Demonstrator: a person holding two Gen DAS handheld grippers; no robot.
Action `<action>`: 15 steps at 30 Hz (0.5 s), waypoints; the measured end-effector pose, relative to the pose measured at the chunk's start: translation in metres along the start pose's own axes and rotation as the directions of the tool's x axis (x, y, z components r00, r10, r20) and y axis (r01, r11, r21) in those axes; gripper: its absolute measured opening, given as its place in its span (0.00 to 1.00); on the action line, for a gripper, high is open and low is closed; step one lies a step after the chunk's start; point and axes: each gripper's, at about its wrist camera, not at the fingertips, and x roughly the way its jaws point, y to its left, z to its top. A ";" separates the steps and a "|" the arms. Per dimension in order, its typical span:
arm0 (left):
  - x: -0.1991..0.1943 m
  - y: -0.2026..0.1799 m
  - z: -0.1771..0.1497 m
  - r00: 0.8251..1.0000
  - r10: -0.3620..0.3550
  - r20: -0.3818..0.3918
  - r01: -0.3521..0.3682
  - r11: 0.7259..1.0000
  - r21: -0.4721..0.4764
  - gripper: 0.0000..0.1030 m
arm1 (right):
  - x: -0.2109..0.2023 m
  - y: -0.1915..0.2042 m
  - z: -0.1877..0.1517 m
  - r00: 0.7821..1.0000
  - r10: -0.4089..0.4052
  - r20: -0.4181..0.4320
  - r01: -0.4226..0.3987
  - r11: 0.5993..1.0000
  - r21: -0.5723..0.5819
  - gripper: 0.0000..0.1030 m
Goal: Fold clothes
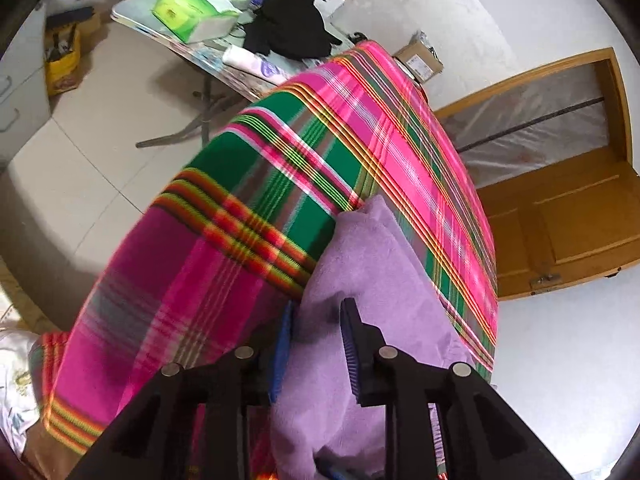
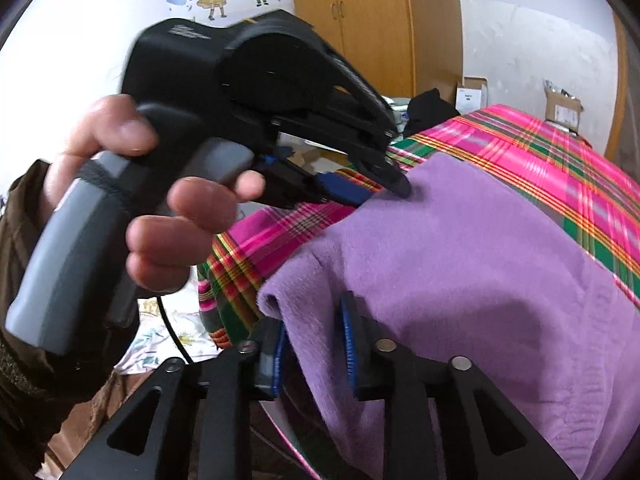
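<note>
My left gripper (image 1: 316,344) | jaws narrowly parted astride soft lilac fleece garment (image 1: 372,264) edge | my right gripper (image 2: 314,344) likewise | plaid cloth (image 1: 240,208) clear ahead.

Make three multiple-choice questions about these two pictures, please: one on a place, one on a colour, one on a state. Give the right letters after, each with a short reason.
1. Where does the purple cloth lie?
A. on the plaid cover
B. on the floor
C. inside a cupboard

2. What colour are the pads on the fingers of the right gripper?
A. red
B. blue
C. white

3. How does the left gripper stand to the purple cloth?
A. far from it, over the floor
B. shut with nothing between its fingers
C. with a fold of it between its fingers

Answers:
1 A: the plaid cover shows around and under the cloth in both views.
2 B: blue ribbed pads line the inner faces of the black fingers.
3 C: the left wrist view shows purple fabric filling the gap between the fingers.
</note>
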 end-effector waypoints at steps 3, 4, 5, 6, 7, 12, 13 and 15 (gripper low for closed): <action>-0.014 -0.001 -0.013 1.000 0.007 0.020 -0.007 1.000 0.008 0.25 | -0.011 0.000 -0.002 1.000 0.013 0.018 -0.013 1.000 0.008 0.25; -0.017 -0.004 -0.017 0.999 0.026 0.035 -0.026 1.000 0.015 0.25 | -0.017 0.000 -0.003 0.999 0.017 0.028 -0.018 1.000 0.009 0.26; -0.022 -0.007 -0.021 0.997 0.045 0.055 -0.047 0.999 0.024 0.25 | -0.022 -0.002 -0.003 0.999 0.021 0.042 -0.022 1.000 0.010 0.26; -0.028 -0.012 -0.027 0.995 0.060 0.078 -0.063 0.997 0.036 0.26 | -0.028 -0.004 -0.004 0.998 0.025 0.055 -0.025 1.000 0.011 0.26; -0.032 -0.016 -0.031 0.994 0.063 0.091 -0.068 0.997 0.047 0.26 | -0.033 -0.006 -0.005 0.997 0.028 0.069 -0.029 1.000 0.011 0.27; -0.050 -0.044 -0.058 0.985 0.072 0.154 -0.090 0.990 0.109 0.29 | -0.071 -0.026 -0.018 0.991 -0.010 0.130 0.002 0.998 0.067 0.27; -0.053 -0.051 -0.064 0.984 0.073 0.165 -0.095 0.987 0.131 0.29 | -0.078 -0.031 -0.021 0.990 -0.023 0.139 0.011 0.996 0.083 0.27; -0.057 -0.069 -0.077 0.982 0.065 0.175 -0.096 0.980 0.176 0.29 | -0.091 -0.042 -0.028 0.987 -0.046 0.152 0.027 0.992 0.122 0.27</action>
